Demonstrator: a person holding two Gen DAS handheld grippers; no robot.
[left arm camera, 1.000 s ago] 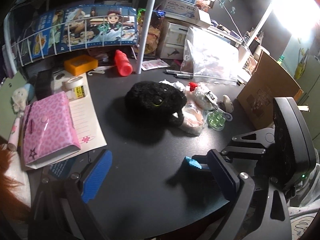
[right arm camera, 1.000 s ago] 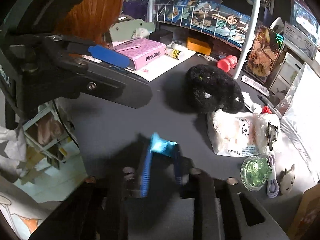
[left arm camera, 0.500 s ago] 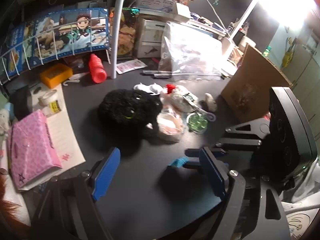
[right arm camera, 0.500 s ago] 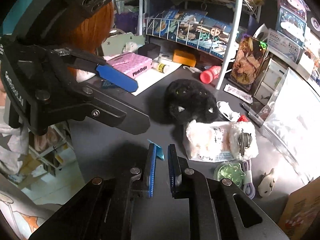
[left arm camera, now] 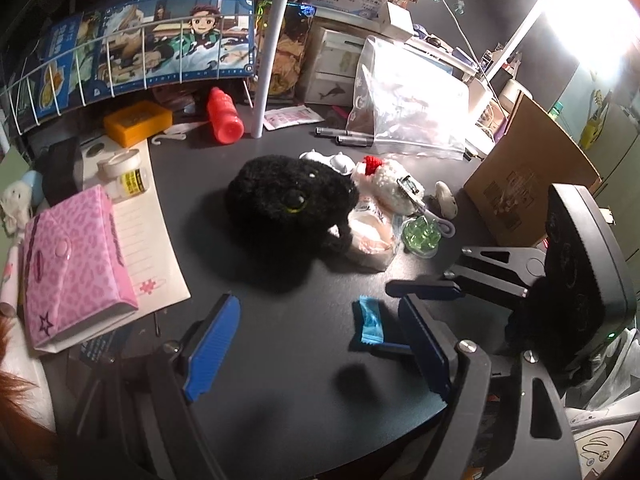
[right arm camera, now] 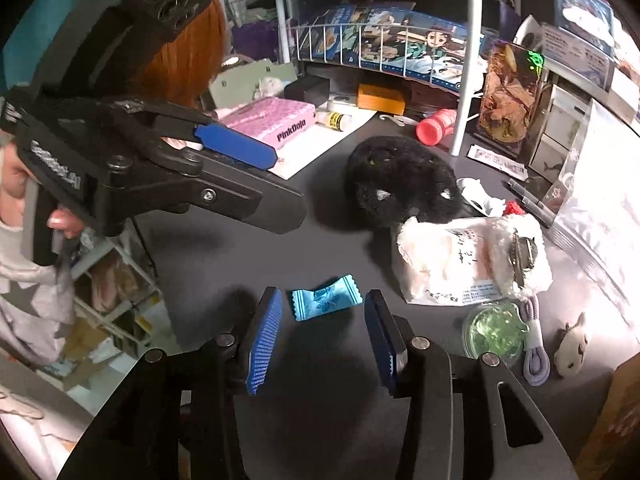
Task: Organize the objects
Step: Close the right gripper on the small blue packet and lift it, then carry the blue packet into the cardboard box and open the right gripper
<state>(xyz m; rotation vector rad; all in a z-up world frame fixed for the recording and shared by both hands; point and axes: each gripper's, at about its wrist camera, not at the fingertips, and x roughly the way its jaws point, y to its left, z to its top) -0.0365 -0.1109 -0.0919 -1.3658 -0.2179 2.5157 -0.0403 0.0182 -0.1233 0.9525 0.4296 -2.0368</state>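
A light blue candy wrapper (right arm camera: 326, 298) lies flat on the black desk (right arm camera: 328, 416), free between the open blue pads of my right gripper (right arm camera: 322, 312). It also shows in the left wrist view (left arm camera: 370, 319), with the right gripper (left arm camera: 400, 316) around it. My left gripper (left arm camera: 320, 332) is open and empty, hovering over bare desk in front of a black plush toy (left arm camera: 290, 198); it shows at the left of the right wrist view (right arm camera: 240, 160). Beside the plush lie a white snack packet (right arm camera: 444, 266), a white fluffy keychain (right arm camera: 520, 256) and a green bead case (right arm camera: 494, 330).
A pink patterned box (left arm camera: 72, 256) on a notepad lies at the left. A red bottle (left arm camera: 224, 120), an orange box (left arm camera: 138, 122), a white shelf pole (left arm camera: 272, 52) and a zip bag (left arm camera: 412, 100) stand at the back. A cardboard box (left arm camera: 528, 176) is at the right.
My right gripper was shut on the blue candy and has opened; the candy now lies loose on the desk between its pads. The left gripper shifted slightly.
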